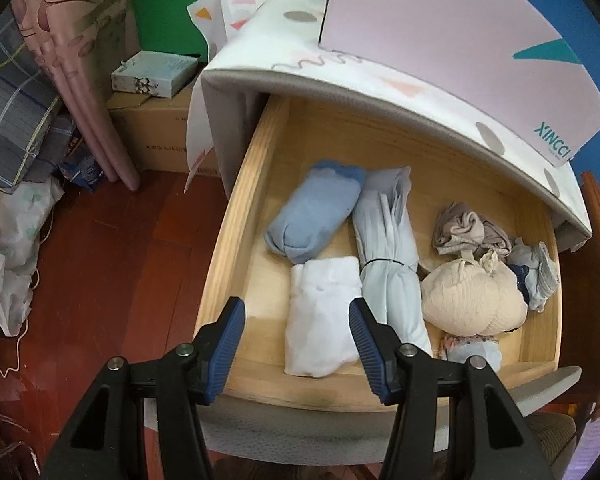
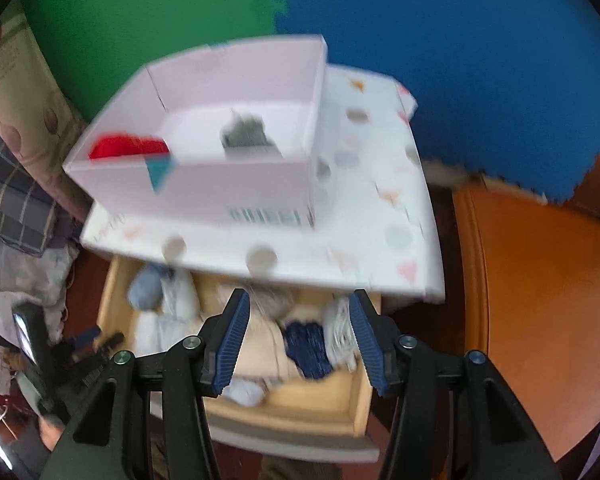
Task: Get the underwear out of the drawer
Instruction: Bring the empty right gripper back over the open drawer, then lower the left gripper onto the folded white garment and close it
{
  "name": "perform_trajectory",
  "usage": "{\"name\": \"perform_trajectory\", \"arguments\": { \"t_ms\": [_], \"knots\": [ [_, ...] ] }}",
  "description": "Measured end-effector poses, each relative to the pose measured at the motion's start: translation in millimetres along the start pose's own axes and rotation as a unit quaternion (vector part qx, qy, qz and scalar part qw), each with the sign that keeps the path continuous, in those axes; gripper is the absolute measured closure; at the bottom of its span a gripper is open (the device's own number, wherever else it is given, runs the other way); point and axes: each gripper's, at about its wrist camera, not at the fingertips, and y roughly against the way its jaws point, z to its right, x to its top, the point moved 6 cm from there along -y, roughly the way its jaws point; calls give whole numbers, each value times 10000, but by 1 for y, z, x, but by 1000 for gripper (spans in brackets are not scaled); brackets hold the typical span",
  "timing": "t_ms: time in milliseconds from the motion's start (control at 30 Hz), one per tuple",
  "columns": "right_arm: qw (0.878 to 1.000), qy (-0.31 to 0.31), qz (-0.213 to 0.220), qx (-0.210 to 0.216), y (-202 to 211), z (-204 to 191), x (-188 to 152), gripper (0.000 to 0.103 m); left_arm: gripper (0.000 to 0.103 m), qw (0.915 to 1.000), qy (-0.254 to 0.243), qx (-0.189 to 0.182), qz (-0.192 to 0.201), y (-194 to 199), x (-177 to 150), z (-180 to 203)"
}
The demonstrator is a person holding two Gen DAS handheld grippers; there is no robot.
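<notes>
Fingers of the left gripper (image 1: pixel 296 346) stand released over the drawer's front edge (image 1: pixel 300 396), the white folded underwear (image 1: pixel 322 316) lengthwise just beyond them.

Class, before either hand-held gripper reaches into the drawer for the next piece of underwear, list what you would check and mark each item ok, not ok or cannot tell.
1. Drawer pulled open: ok.
2. Folded white garment unobstructed: ok.
3. Left hand-held gripper open and empty: ok.
4. Right hand-held gripper empty, over drawer: ok.
5. White box has room: ok.
6. Right wrist view sharp: not ok, blurred.
</notes>
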Motion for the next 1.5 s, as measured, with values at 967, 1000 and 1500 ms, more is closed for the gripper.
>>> {"name": "perform_trajectory", "arguments": {
  "t_ms": [967,1000,1500],
  "knots": [
    [9922,-796,-803,525,-115,11,-112,52,48,9900,-407,156,-1345,-69,8,33],
    [9922,-769,-814,543,-116,8,-112,52,48,9886,-429,195,-1429,-73,7,34],
    [9908,-756,-985,543,-124,6,-113,52,51,9846,-211,26,-1736,-98,7,26]
  ]
}}
